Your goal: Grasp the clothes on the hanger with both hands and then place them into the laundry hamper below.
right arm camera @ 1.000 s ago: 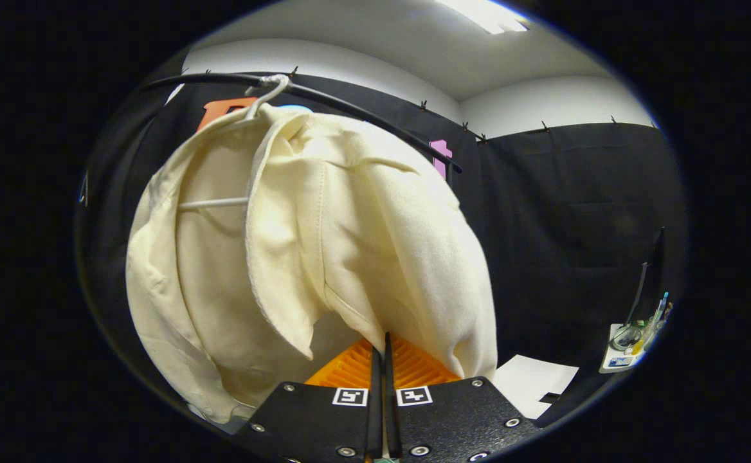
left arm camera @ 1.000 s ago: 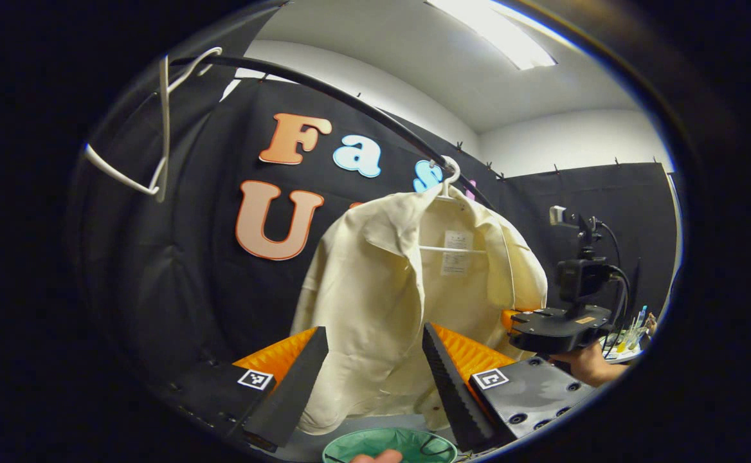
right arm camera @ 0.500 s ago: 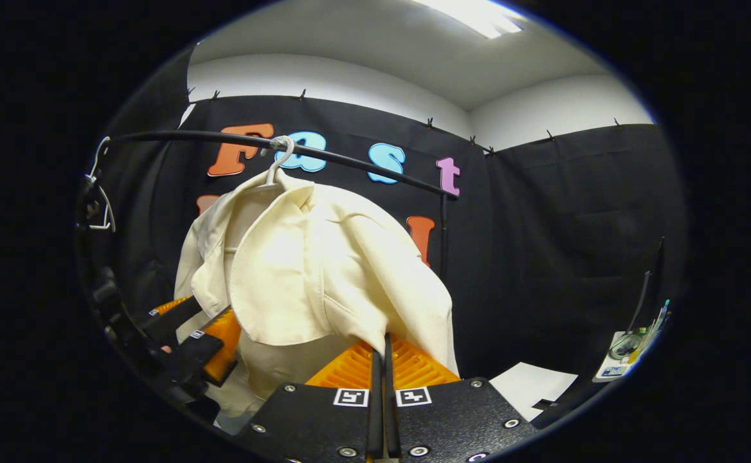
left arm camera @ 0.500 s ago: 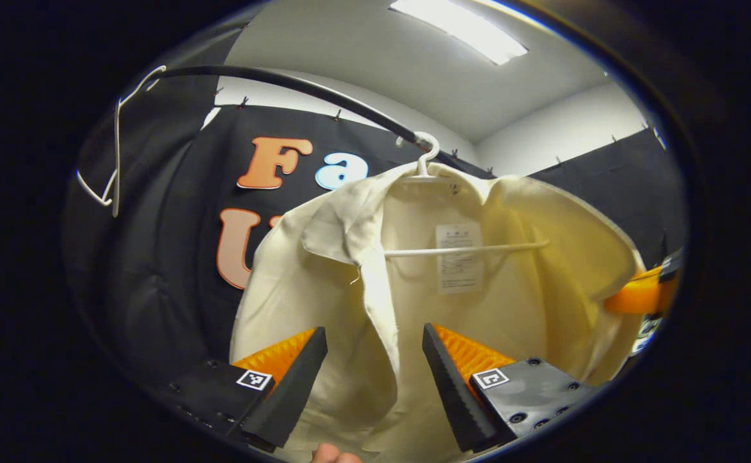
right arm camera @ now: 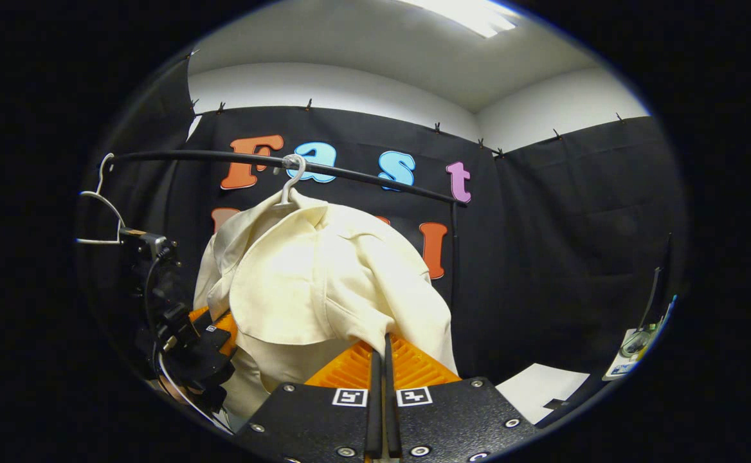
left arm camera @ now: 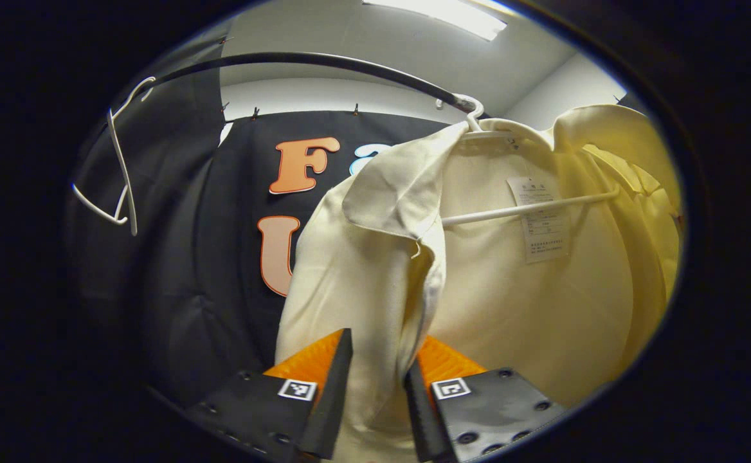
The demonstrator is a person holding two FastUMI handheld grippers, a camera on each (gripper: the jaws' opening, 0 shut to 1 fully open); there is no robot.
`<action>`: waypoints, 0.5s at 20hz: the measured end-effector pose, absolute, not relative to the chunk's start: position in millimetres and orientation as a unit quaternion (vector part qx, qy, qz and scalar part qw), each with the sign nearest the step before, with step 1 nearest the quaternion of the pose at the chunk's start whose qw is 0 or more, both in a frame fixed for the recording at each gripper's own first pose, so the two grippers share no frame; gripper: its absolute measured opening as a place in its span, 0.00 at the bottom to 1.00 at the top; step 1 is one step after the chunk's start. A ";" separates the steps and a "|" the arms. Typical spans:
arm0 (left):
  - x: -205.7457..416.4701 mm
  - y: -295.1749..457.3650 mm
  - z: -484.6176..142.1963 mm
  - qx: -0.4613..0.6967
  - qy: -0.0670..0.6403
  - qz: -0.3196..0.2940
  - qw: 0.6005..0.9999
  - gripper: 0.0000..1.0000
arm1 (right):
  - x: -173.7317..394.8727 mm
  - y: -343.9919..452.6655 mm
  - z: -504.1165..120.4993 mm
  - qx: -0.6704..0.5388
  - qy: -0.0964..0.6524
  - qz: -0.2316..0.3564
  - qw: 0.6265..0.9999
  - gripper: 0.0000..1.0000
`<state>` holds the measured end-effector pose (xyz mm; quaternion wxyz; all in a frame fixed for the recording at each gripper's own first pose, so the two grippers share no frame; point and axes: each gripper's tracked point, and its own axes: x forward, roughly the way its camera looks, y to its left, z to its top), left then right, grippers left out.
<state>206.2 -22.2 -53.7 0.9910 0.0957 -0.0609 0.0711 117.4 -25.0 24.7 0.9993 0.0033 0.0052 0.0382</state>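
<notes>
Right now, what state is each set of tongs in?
Left tongs: part open, the cream shirt's front edge between the fingers; both pressing on it cannot be told.
Right tongs: shut on the shirt's hem.

A white tag (left arm camera: 541, 218) hangs inside the shirt (left arm camera: 542, 289) collar, its print too small to read. Small square black-and-white markers (right arm camera: 382, 397) sit on the gripper bodies, without readable words.
</notes>
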 end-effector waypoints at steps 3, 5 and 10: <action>189.7 -9.0 -40.0 0.069 -0.055 0.058 0.994 0.13 | 114.8 -25.4 23.8 -0.002 0.002 0.040 0.999 0.02; 178.8 6.5 -22.3 0.068 -0.061 0.065 0.994 0.13 | 113.6 -28.3 26.1 -0.005 -0.004 0.034 0.999 0.02; 161.9 12.1 3.7 0.069 -0.046 0.024 0.996 0.07 | 109.7 -42.3 39.9 -0.029 -0.025 0.009 0.999 0.02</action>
